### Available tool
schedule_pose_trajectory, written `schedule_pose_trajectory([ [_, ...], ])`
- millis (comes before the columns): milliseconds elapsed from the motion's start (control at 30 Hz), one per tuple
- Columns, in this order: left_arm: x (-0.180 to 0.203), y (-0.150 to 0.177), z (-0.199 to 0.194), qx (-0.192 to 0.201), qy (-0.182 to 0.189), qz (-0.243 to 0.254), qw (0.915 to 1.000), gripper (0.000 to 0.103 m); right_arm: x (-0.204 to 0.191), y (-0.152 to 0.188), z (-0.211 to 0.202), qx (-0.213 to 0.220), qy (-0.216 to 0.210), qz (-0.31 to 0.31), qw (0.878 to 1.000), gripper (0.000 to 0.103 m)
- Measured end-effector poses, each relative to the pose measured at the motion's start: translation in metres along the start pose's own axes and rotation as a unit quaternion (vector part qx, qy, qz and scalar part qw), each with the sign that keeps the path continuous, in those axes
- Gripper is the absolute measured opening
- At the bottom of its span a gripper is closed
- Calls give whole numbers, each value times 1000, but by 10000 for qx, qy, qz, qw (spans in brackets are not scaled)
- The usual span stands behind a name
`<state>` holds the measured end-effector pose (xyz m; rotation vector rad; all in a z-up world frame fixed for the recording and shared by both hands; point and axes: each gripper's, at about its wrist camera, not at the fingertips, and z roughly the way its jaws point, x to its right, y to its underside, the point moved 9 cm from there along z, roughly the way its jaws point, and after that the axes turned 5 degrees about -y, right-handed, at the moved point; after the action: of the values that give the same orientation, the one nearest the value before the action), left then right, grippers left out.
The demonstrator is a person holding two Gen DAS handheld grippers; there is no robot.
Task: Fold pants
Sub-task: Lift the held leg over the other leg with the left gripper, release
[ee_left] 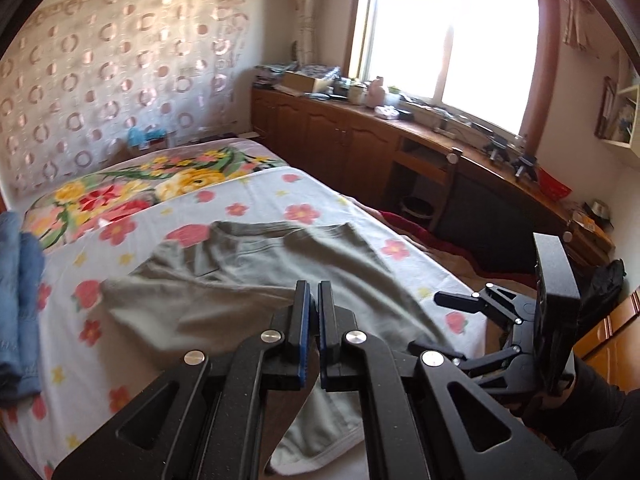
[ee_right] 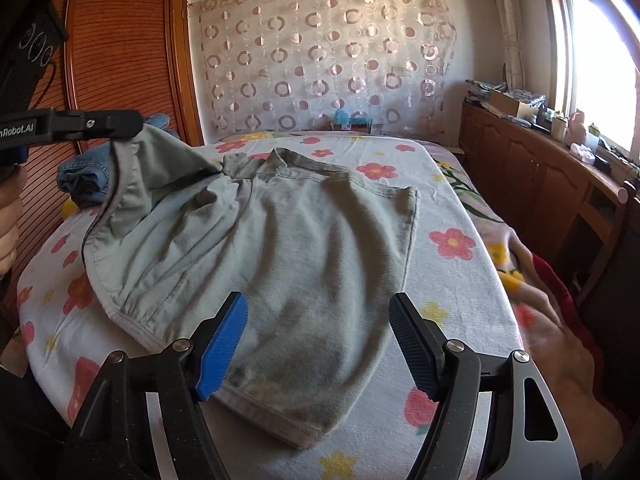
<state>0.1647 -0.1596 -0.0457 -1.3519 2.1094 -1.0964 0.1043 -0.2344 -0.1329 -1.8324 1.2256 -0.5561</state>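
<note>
We found the bed (ee_right: pixel 460 208) covered by a white sheet printed with pink and yellow flowers. The grey pants (ee_right: pixel 320 264) lay spread on it, one corner lifted clear of the sheet. A pile of blue denim (ee_left: pixel 18 280) rested on the bed beside the pants.

Left wrist view: low over bed (ee_left: pixel 256 200), facing window (ee_left: pixel 448 40) corner. Right wrist view: close above pants (ee_right: pixel 312 248), facing curtained wall (ee_right: pixel 320 56). Shared: pants ahead of both jaws, bed.

Home bedrm; bed (ee_right: pixel 460 200); wardrobe (ee_right: pixel 120 40)
</note>
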Motion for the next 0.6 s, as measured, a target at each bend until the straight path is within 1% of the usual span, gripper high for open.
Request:
schedule_pose_trajectory([
  [167, 12, -4, 12, -80, 41, 66, 9999, 5, 0, 3, -3, 53, 2, 74, 10000, 75],
  [300, 5, 6, 19, -245, -130, 15, 9996, 5, -3, 4, -4, 63, -6, 105, 9999, 75],
  [367, 2, 10, 23, -315, -268, 31, 9991, 14, -3, 2, -2, 56, -3, 117, 9999, 75],
  [433, -6, 15, 18, -276, -438, 1, 9987, 46, -4, 3, 0, 53, -19, 147, 9999, 75],
  [467, -11, 18, 15, -223, -474, -29, 9986, 50, -5, 3, 1, 53, -29, 158, 9999, 74],
  [533, -20, 24, 12, -248, -544, -66, 9982, 62, -5, 1, 1, 67, -44, 156, 9998, 70],
  [600, -34, 37, 11, -354, -677, -139, 9970, 63, -7, -1, 2, 72, -79, 154, 9998, 65],
])
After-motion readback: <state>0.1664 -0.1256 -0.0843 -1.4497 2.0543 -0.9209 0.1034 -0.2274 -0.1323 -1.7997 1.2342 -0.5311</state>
